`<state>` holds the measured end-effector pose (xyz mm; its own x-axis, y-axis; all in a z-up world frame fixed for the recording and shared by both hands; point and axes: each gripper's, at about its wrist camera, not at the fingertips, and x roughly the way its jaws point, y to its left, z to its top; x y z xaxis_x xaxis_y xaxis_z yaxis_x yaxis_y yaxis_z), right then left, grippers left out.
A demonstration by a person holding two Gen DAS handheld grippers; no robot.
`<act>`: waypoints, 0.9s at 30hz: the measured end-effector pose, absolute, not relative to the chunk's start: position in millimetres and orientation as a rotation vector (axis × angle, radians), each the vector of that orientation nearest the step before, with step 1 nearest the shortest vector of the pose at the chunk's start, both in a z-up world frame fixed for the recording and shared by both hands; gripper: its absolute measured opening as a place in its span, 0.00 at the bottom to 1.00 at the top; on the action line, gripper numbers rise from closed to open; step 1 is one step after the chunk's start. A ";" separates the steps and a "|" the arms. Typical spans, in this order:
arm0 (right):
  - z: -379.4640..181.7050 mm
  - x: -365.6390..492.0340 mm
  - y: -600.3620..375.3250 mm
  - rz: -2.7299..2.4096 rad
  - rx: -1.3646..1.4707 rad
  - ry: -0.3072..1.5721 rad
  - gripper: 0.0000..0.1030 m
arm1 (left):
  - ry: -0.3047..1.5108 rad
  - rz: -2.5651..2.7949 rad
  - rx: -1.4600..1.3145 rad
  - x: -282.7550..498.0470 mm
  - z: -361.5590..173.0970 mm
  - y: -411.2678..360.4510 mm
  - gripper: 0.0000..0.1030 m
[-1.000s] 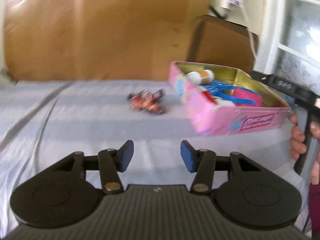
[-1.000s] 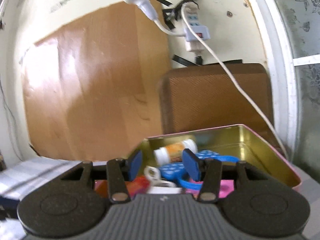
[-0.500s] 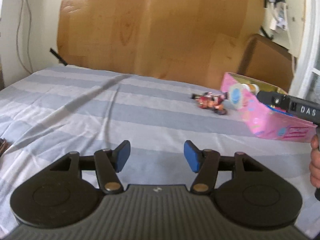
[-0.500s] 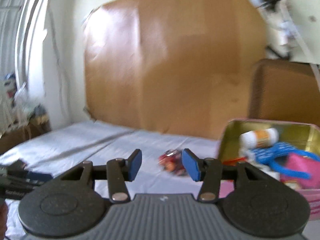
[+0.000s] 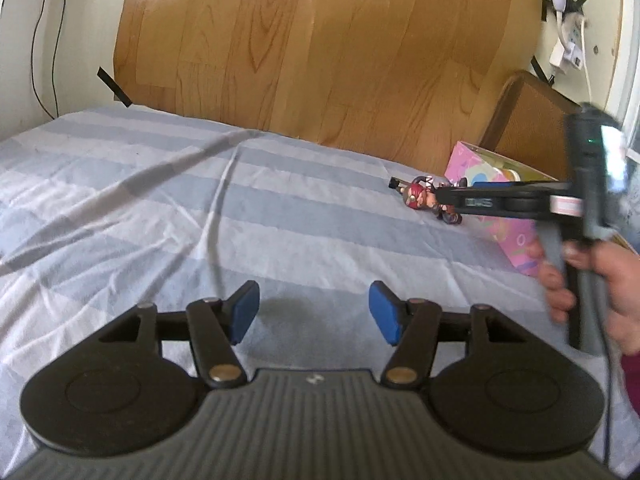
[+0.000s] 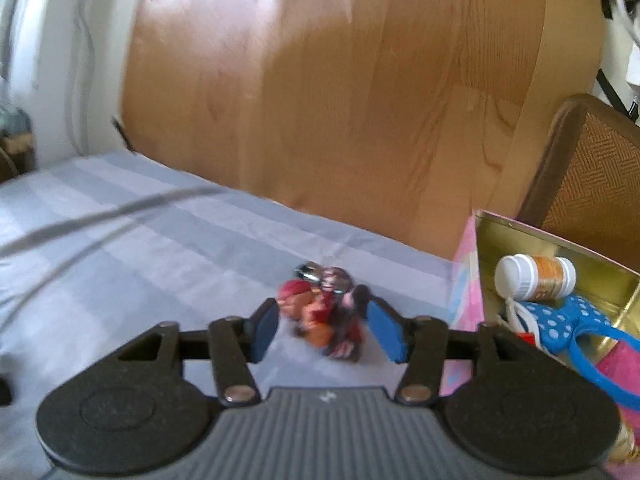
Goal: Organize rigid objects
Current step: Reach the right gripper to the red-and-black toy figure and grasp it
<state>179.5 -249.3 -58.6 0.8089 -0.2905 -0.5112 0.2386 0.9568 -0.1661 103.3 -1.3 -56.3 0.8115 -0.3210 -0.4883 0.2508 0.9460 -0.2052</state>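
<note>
The small red-and-brown plastic toy figures [image 6: 326,314], clumped together, lie on the grey-and-white striped bedsheet [image 5: 200,208], just beside the open pink tin box [image 6: 466,276] with its gold inside. In the right wrist view the clump sits at twelve o'clock from the right gripper [image 6: 325,330], framed between the two blue pads, which stand apart on either side without pressing on it. The clump's long axis seems to run away from the gripper, slightly toward one o'clock, though blur makes this uncertain. The right hand [image 5: 592,280] is by far the nearer; the left gripper [image 5: 316,312] hangs well back, jaws apart over bare sheet, with the figures at about two o'clock.

Half a second ago the figures lay further ahead of the right gripper's pads; now they sit between them, and those jaws have just been opening. The left gripper's jaws have also widened over the last second, with nothing between them.
</note>
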 end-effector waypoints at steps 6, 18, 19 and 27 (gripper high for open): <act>-79.3 214.2 -259.8 -0.251 -0.078 0.665 0.40 | 0.535 -0.339 -0.138 102.3 -56.3 -1.1 0.61; -74.8 106.0 -200.0 0.224 0.064 0.638 0.43 | 0.531 -0.349 -0.196 101.1 -55.9 7.3 0.67; -74.6 98.3 -196.0 0.230 0.051 0.613 0.46 | 0.537 -0.348 -0.190 101.8 -56.0 6.3 0.67; -74.3 79.1 -194.9 0.183 0.080 0.612 0.50 | 0.586 -0.376 -0.188 107.2 -57.6 8.1 0.68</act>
<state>79.1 -194.9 -74.3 0.8029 0.1946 -0.5634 -0.1471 0.9807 0.1291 107.2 8.1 -57.6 0.7682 -0.3967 -0.5025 0.2915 0.9155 -0.2773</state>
